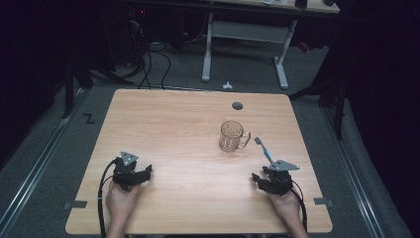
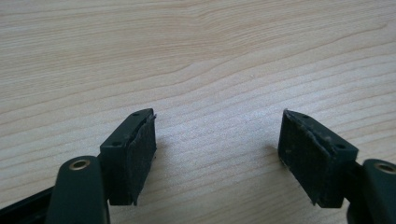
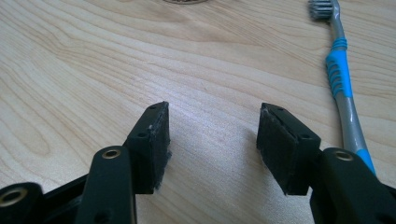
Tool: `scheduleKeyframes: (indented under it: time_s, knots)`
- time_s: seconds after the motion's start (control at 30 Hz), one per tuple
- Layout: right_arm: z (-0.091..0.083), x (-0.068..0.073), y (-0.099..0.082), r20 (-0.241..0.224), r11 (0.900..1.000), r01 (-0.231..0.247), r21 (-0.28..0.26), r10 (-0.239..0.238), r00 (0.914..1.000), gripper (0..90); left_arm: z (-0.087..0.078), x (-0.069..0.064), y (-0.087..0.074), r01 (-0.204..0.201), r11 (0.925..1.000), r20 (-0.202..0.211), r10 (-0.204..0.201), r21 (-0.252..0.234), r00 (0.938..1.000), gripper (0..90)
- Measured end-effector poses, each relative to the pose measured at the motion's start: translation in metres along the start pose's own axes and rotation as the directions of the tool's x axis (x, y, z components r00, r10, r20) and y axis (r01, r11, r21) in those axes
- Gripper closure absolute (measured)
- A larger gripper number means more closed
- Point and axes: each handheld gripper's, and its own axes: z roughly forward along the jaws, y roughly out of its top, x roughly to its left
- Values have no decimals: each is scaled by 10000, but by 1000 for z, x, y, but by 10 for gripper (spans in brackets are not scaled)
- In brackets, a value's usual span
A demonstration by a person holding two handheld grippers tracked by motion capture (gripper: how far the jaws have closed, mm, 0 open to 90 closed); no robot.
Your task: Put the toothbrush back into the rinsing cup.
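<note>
Just ahead of the right hand-held gripper [image 1: 259, 179] lies a toothbrush [image 1: 264, 149] with a grey and blue handle, flat on the wooden desk [image 1: 173, 124], its bristled head pointing away from the person toward the far edge. From above, the handle end sits very near the gripper's grey plate, though whether they touch cannot be told. In the right gripper view the toothbrush [image 3: 343, 84] runs along the right side, outside the right jaw and not between the two; the jaws stand wide apart with only bare wood in the gap, so nothing is held. A clear glass mug [image 1: 232, 136] stands upright near the middle of the desk, beyond and to the left of the toothbrush, its handle turned toward the brush head, close to it but apart. The left hand-held gripper [image 1: 143, 173] rests low over the near left part of the desk, well apart from both mug and toothbrush. In the left gripper view its jaws are spread wide too, with plain wood grain between the pads [image 2: 140, 154].
</note>
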Motion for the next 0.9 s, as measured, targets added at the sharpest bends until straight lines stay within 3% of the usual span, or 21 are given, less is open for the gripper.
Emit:
scheduleKeyframes:
  time_s: [0.4,0.53,0.9]
  knots:
    - [0,0,0,17,10000,-38,22,38,10000,437,0,1,0,80,10000,44,-80,-17,10000,284]
    - [0,2,0,227,9997,-230,9,229,9995,443,0,1,0,108,9999,46,-108,-27,9999,285]
    - [-2,2,-1,148,10000,-14,-22,14,9999,544,0,2,0,170,9998,89,-170,-50,9998,281]
